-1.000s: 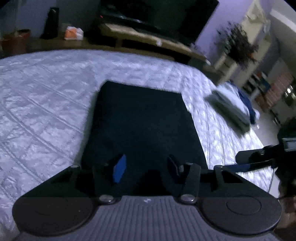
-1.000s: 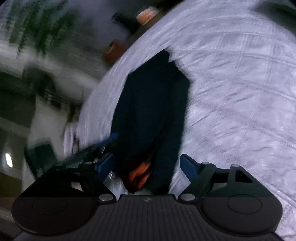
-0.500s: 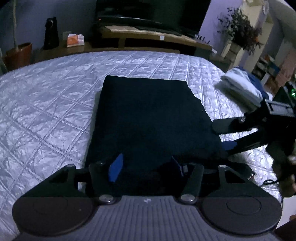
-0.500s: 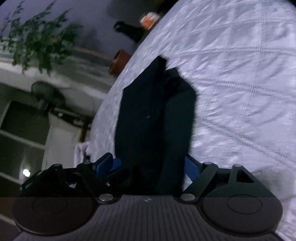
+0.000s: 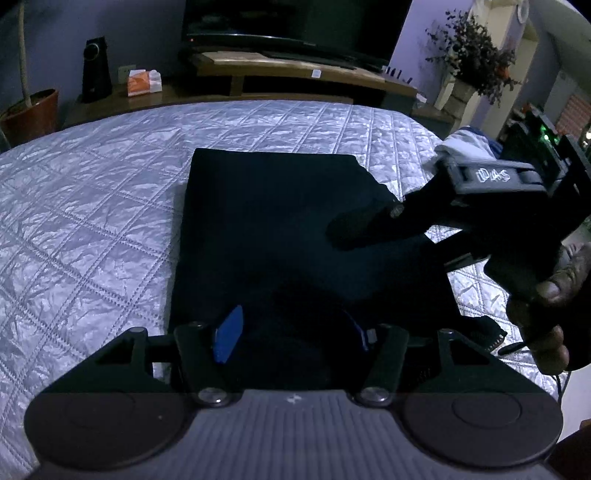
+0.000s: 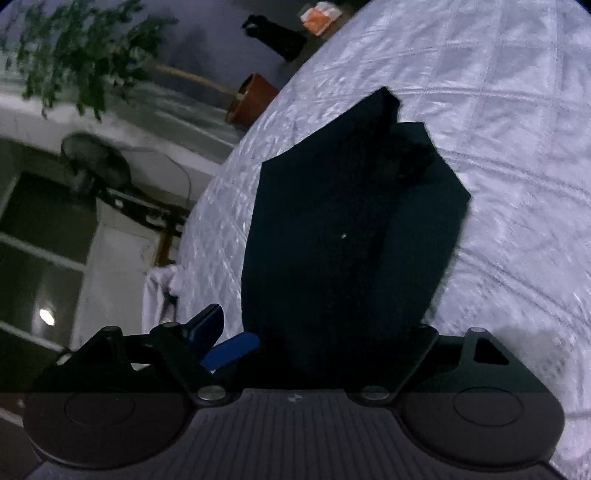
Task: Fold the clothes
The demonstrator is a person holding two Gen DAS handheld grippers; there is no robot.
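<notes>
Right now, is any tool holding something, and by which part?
Cannot tell: the left tool straddles the near edge of the dark garment; the right tool is open over it.

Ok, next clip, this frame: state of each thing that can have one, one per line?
Dark garment: folded into a rectangle, flat on the quilted bed.
Left gripper: open over the garment's near edge.
Right gripper: open, astride the garment.
Pale clothes pile: stacked at the bed's far right edge.
TV: screen dark.
</notes>
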